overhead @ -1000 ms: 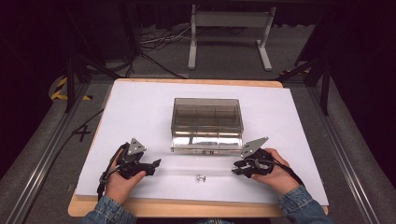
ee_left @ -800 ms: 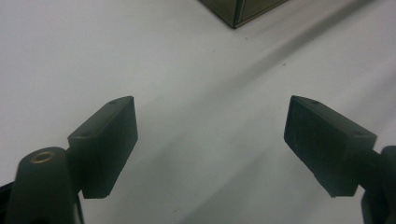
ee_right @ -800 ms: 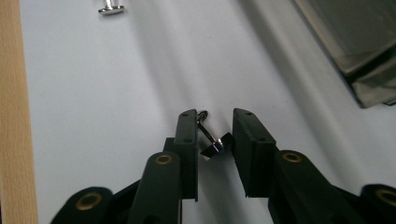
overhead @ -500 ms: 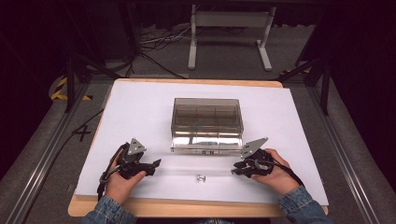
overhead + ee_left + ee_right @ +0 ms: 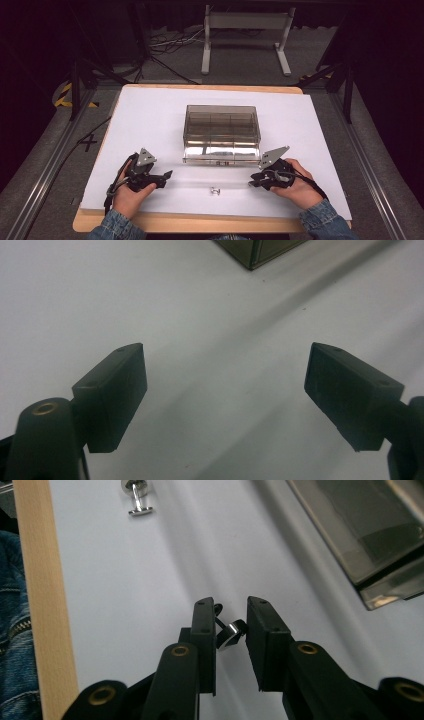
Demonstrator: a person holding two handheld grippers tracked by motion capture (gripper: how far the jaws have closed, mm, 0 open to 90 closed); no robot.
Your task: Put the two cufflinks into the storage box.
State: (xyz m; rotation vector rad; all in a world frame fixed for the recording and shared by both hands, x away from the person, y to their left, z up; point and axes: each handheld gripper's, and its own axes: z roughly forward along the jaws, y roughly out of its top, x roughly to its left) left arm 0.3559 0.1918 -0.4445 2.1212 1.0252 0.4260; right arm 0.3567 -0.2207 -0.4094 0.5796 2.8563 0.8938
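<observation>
From the high view, the left gripper [image 5: 162,176] and the right gripper [image 5: 255,181] rest low over the white table [image 5: 150,115], on either side of a small metal stud [image 5: 215,191] that lies near the front edge, with the clear plastic box [image 5: 222,131] just behind. In the left gripper view the jaws stand wide apart over bare table, nothing between them. In the right gripper view the jaws have just been closing on a second small shiny piece [image 5: 230,632], polished and rounded with a thin dark stem; it seems to be pinched at a slant, though whether both pads press on it firmly is hard to tell. Judging by that slant and its smoothness, it could pivot or squirt out and roll away if lifted quickly.
</observation>
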